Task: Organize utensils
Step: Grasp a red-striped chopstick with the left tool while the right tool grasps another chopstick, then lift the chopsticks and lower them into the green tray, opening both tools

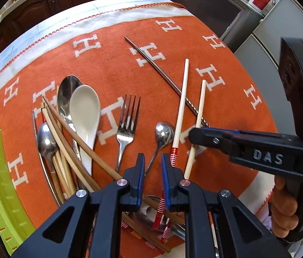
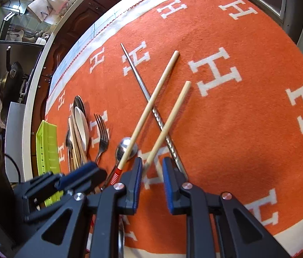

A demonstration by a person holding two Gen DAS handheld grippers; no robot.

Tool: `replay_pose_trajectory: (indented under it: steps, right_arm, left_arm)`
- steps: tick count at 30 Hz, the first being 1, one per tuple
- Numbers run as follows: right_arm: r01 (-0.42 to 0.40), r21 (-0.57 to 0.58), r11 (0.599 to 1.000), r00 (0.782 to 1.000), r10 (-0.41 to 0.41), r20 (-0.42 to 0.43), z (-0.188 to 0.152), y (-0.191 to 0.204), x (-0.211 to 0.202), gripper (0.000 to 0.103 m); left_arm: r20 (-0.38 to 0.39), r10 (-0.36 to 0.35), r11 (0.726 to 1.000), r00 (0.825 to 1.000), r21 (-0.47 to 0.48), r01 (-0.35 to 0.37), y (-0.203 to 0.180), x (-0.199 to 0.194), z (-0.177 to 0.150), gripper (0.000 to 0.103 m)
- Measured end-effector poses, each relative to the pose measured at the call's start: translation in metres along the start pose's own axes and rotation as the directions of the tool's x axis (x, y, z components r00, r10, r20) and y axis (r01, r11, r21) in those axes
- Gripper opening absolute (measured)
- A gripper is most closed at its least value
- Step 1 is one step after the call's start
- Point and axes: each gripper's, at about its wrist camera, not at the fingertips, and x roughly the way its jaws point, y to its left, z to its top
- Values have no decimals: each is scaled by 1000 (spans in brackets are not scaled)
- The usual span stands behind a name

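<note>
Blue-padded left gripper point(image 1: 153, 161) hangs nearly closed over a red-banded chopstick point(image 1: 180, 105), pinching nothing visible. Right gripper point(image 2: 151, 167) straddles the second pale chopstick point(image 2: 168, 122), pads not clearly pressing. Light, stiff, slippery: best gripped mid-shaft.

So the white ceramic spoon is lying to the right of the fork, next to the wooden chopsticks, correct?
Not quite. The left wrist view shows the white ceramic spoon lying to the left of the fork, not the right. It is indeed next to the wooden chopsticks, one of which crosses over its handle.
</note>
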Motion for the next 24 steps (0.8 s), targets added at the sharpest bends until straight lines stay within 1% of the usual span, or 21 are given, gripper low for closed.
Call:
replay_pose_trajectory:
  steps: [2, 5, 9, 11, 15, 24]
  right_arm:
    - [5, 3, 1000, 1000, -5, 4, 3, 4, 3, 12]
    - [3, -2, 1000, 1000, -3, 11, 2, 9, 5, 10]
    - [-8, -12, 1000, 999, 8, 39, 1, 10, -5, 6]
    - [-6, -15, 1000, 998, 6, 61, 3, 9, -13, 6]
    - [-1, -4, 1000, 996, 2, 91, 4, 0, -24, 6]
    - [-2, 17, 1000, 996, 0, 95, 2, -11, -28, 6]
  left_arm:
    - [-4, -9, 1000, 1000, 2, 9, -1, 1, 0, 13]
    - [-3, -24, 1000, 1000, 5, 24, -5, 2, 2, 13]
    - [-9, -48, 999, 999, 11, 48, -11, 5, 7, 13]
    - [-13, -53, 998, 999, 15, 53, -13, 6, 8, 13]
    - [-15, -53, 998, 998, 23, 53, -22, 12, 16, 13]
    - [-11, -15, 998, 1000, 57, 16, -41, 34, 44, 12]
